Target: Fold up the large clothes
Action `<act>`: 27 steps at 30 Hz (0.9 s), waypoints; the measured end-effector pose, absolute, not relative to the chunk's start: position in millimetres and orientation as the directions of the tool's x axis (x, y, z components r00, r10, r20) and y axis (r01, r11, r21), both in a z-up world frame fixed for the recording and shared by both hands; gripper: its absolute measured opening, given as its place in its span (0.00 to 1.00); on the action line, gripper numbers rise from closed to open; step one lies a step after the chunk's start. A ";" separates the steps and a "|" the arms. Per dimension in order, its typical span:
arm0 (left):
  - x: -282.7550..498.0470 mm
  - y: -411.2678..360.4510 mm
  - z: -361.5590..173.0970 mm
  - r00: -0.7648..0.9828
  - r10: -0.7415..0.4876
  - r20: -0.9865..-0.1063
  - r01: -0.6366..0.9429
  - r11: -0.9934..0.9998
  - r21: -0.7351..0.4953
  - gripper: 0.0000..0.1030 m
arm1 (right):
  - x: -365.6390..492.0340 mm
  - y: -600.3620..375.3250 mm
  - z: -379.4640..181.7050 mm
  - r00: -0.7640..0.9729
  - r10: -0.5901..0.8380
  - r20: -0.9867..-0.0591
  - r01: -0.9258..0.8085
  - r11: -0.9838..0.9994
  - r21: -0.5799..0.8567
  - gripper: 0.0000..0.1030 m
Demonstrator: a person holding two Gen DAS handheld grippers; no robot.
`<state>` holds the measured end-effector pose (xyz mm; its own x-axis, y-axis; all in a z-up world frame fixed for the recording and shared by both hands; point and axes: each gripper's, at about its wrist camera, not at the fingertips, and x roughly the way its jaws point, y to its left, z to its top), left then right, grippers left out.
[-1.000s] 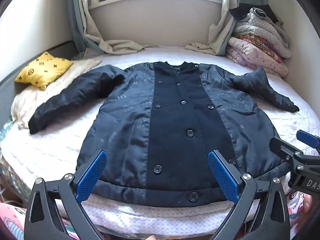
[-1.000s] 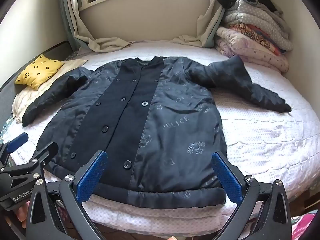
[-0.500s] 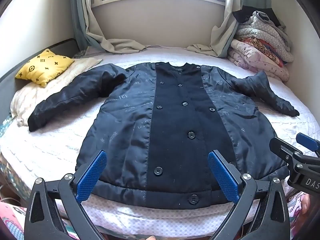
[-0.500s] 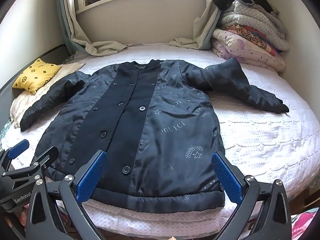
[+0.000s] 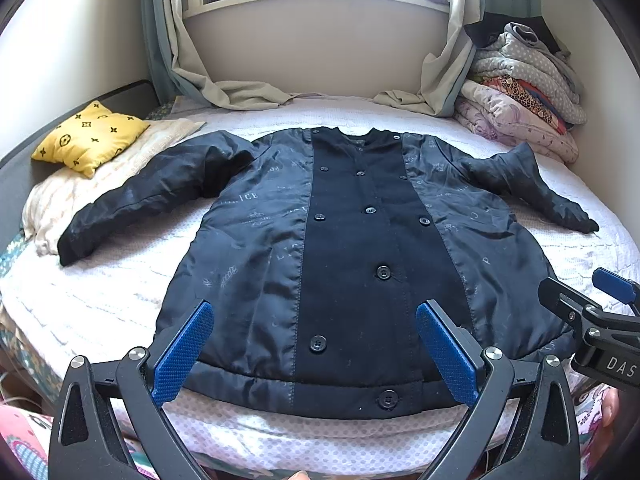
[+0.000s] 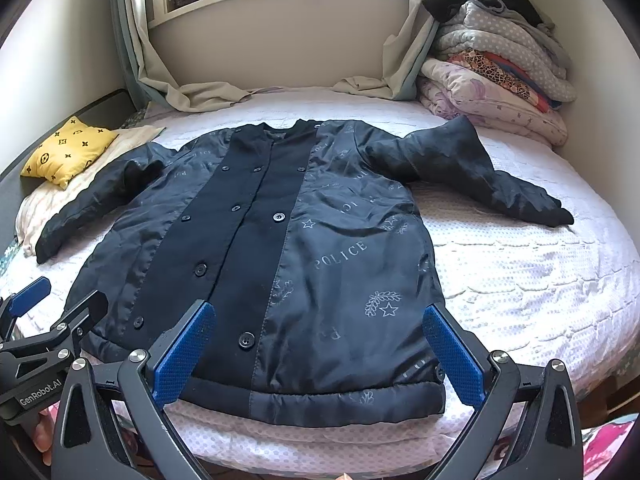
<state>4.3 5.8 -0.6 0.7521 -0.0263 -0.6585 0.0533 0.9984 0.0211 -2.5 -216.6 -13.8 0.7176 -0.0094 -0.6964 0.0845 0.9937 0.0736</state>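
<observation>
Both sets of jaws are spread wide and hold nothing. The left gripper (image 5: pixel 314 346) hangs over the bottom hem of the dark blue coat (image 5: pixel 360 240), and the right gripper (image 6: pixel 320 350) hangs over the same hem further right. The coat lies flat and face up on the white bed cover (image 5: pixel 100 288), buttons done up, both sleeves spread out.

The right view shows the word POLICE and a star on the coat. The left view shows more of the yellow pillow (image 5: pixel 90 138). Folded blankets (image 6: pixel 500 76) are stacked in the far right corner.
</observation>
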 end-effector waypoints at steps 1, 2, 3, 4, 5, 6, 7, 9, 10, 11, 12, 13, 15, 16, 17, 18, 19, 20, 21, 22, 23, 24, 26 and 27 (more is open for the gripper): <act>4.2 5.9 -0.5 0.752 -0.026 -0.658 0.053 0.998 0.021 1.00 | -2.5 -216.9 -13.5 0.718 -0.008 -0.696 0.085 0.994 0.076 1.00; 4.2 6.0 -0.4 0.752 -0.027 -0.659 0.053 0.998 0.021 1.00 | -2.7 -217.0 -13.7 0.717 -0.008 -0.697 0.085 0.994 0.076 1.00; 4.4 5.7 -0.6 0.752 -0.026 -0.659 0.054 0.998 0.022 1.00 | -3.2 -217.0 -14.1 0.717 -0.008 -0.697 0.084 0.994 0.075 1.00; 4.3 5.8 -0.7 0.752 -0.025 -0.658 0.053 0.998 0.022 1.00 | -3.5 -216.8 -14.1 0.717 -0.007 -0.697 0.083 0.994 0.075 1.00; 4.4 5.9 -0.7 0.752 -0.026 -0.658 0.053 0.998 0.022 1.00 | -3.7 -216.7 -14.0 0.717 -0.007 -0.697 0.082 0.994 0.075 1.00; 4.4 6.0 -0.6 0.752 -0.027 -0.659 0.054 0.998 0.021 1.00 | -3.9 -216.9 -13.9 0.717 -0.006 -0.697 0.082 0.994 0.075 1.00; 4.4 5.9 -0.7 0.752 -0.027 -0.659 0.054 0.998 0.021 1.00 | -3.6 -216.7 -13.5 0.717 -0.006 -0.697 0.081 0.994 0.075 1.00; 4.3 5.8 -0.7 0.752 -0.026 -0.658 0.054 0.998 0.022 1.00 | -3.4 -216.5 -13.4 0.717 -0.008 -0.697 0.083 0.994 0.074 1.00; 4.3 5.8 -0.7 0.752 -0.026 -0.658 0.054 0.998 0.022 1.00 | -3.2 -216.2 -13.2 0.716 -0.008 -0.698 0.083 0.994 0.073 1.00; 4.4 5.8 -0.7 0.752 -0.027 -0.658 0.054 0.998 0.021 1.00 | -3.3 -216.4 -13.3 0.716 -0.008 -0.699 0.083 0.994 0.074 1.00; 4.2 5.8 -0.7 0.752 -0.027 -0.658 0.054 0.998 0.021 1.00 | -3.4 -216.0 -13.0 0.716 -0.008 -0.698 0.083 0.994 0.074 1.00; 4.1 5.8 -0.6 0.753 -0.027 -0.658 0.054 0.998 0.021 1.00 | -3.7 -216.3 -13.3 0.716 -0.008 -0.698 0.084 0.994 0.075 1.00; 4.3 5.7 -0.6 0.752 -0.026 -0.659 0.054 0.998 0.021 1.00 | -3.2 -216.4 -12.6 0.715 -0.008 -0.699 0.084 0.994 0.075 1.00; 4.3 5.7 -0.7 0.752 -0.027 -0.659 0.054 0.998 0.020 1.00 | -3.4 -216.7 -12.7 0.715 -0.008 -0.699 0.085 0.994 0.075 1.00; 4.2 5.5 -0.8 0.752 -0.026 -0.659 0.054 0.998 0.021 1.00 | -3.5 -216.9 -12.8 0.715 -0.007 -0.699 0.084 0.993 0.077 1.00; 3.9 5.4 -0.7 0.752 -0.026 -0.658 0.054 0.998 0.022 1.00 | -3.5 -217.0 -12.9 0.715 -0.006 -0.699 0.084 0.993 0.077 1.00; 4.2 5.4 -0.8 0.752 -0.026 -0.658 0.054 0.998 0.023 1.00 | -3.3 -216.9 -12.8 0.715 -0.007 -0.699 0.084 0.994 0.076 1.00; 4.3 5.4 -0.7 0.752 -0.025 -0.658 0.054 0.998 0.023 1.00 | -3.4 -217.0 -13.0 0.715 -0.007 -0.699 0.085 0.994 0.076 1.00; 4.3 5.5 -0.7 0.752 -0.026 -0.659 0.054 0.998 0.023 1.00 | -3.2 -216.9 -13.0 0.715 -0.007 -0.699 0.084 0.994 0.076 1.00; 4.3 5.5 -0.7 0.752 -0.026 -0.659 0.054 0.998 0.022 1.00 | -3.2 -216.9 -13.2 0.714 -0.006 -0.700 0.084 0.994 0.076 1.00; 4.5 5.8 -0.9 0.751 -0.027 -0.660 0.054 0.998 0.021 1.00 | -3.3 -217.1 -13.4 0.714 -0.006 -0.700 0.084 0.994 0.076 1.00; 4.6 6.1 -0.9 0.750 -0.027 -0.661 0.054 0.998 0.021 1.00 | -3.1 -217.5 -14.0 0.713 -0.006 -0.701 0.084 0.994 0.077 1.00; 4.7 6.5 -1.1 0.750 -0.027 -0.661 0.054 0.998 0.021 1.00 | -3.2 -217.8 -14.5 0.712 -0.005 -0.702 0.084 0.993 0.077 1.00; 4.7 6.5 -1.1 0.750 -0.027 -0.661 0.054 0.998 0.021 1.00 | -3.3 -217.8 -14.7 0.712 -0.005 -0.702 0.084 0.993 0.078 1.00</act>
<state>4.7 6.5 -1.1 0.7503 -0.0266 -0.6606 0.0540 0.9983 0.0211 -3.3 -217.8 -14.7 0.7117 -0.0050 -0.7024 0.0837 0.9935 0.0777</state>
